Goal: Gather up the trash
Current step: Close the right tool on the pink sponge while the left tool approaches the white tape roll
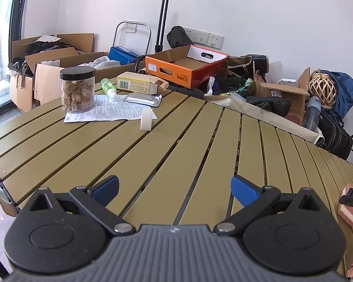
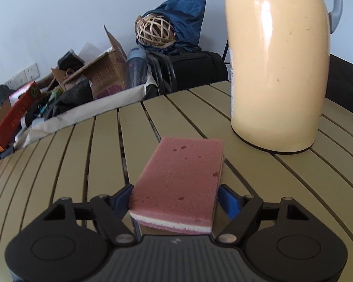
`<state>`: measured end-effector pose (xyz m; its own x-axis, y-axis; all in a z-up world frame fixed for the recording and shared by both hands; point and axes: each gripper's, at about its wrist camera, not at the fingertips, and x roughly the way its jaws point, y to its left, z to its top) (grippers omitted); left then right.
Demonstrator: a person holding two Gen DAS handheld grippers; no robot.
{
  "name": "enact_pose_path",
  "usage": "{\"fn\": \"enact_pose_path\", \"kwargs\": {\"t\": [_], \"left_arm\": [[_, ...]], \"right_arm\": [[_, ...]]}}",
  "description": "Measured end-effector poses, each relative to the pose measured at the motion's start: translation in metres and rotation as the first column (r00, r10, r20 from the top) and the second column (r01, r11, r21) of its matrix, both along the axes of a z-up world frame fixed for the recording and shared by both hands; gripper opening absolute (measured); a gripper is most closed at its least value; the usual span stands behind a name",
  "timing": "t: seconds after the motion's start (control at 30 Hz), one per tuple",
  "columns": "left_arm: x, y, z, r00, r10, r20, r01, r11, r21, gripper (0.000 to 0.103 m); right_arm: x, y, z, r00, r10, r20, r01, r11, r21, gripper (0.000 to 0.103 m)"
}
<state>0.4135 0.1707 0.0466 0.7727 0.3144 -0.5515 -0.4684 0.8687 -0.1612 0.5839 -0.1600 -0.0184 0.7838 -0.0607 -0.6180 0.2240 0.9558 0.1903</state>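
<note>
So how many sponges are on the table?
1. The pink sponge lies between the right gripper's fingers, beside the cream jug. None others visible.

The pink sponge [image 2: 180,178] looks porous and matt, the cream jug [image 2: 277,70] glossy, the slatted table [image 2: 82,155] smooth.

A pink sponge [image 2: 178,178] with a white middle layer fills the lower centre of the right wrist view, lying flat, long axis running away from the camera over the slatted table [image 2: 82,152]. Its top face is pitted with small holes. In the left wrist view it shows at the far right edge [image 1: 351,208].
</note>
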Motion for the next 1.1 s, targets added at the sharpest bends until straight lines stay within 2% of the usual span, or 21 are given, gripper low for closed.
{"fn": "enact_pose_path", "kwargs": {"t": [0.27, 0.43, 0.7, 0.8, 0.9, 1.03, 1.1], "left_arm": [[0.003, 0.011, -0.005, 1.0, 0.018, -0.02, -0.018, 1.0, -0.008, 0.103], [0.012, 0.024, -0.003, 0.997, 0.073, -0.013, -0.073, 0.997, 0.04, 0.103], [0.075, 0.055, 0.004, 0.99, 0.13, -0.059, -0.123, 0.987, 0.104, 0.103], [0.101, 0.071, 0.001, 0.987, 0.149, -0.058, -0.143, 0.985, 0.097, 0.103], [0.126, 0.084, -0.005, 0.98, 0.172, -0.098, -0.165, 0.983, 0.076, 0.103], [0.149, 0.094, -0.013, 0.969, 0.21, -0.13, -0.2, 0.976, 0.083, 0.102], [0.158, 0.097, -0.017, 0.963, 0.224, -0.146, -0.213, 0.973, 0.087, 0.098]], "right_arm": [[-0.013, -0.012, 0.009, 0.998, -0.014, 0.054, 0.011, 0.999, 0.052, 0.077], [-0.021, -0.021, 0.018, 0.995, -0.024, 0.094, 0.016, 0.996, 0.084, 0.077], [-0.029, -0.04, 0.029, 0.989, -0.051, 0.138, 0.033, 0.991, 0.126, 0.077], [-0.028, -0.046, 0.029, 0.989, -0.059, 0.137, 0.041, 0.991, 0.131, 0.077], [-0.029, -0.047, 0.031, 0.988, -0.063, 0.142, 0.044, 0.99, 0.131, 0.077], [-0.029, -0.046, 0.032, 0.988, -0.058, 0.146, 0.04, 0.991, 0.126, 0.077], [-0.029, -0.045, 0.032, 0.988, -0.055, 0.146, 0.038, 0.992, 0.121, 0.077]]}}
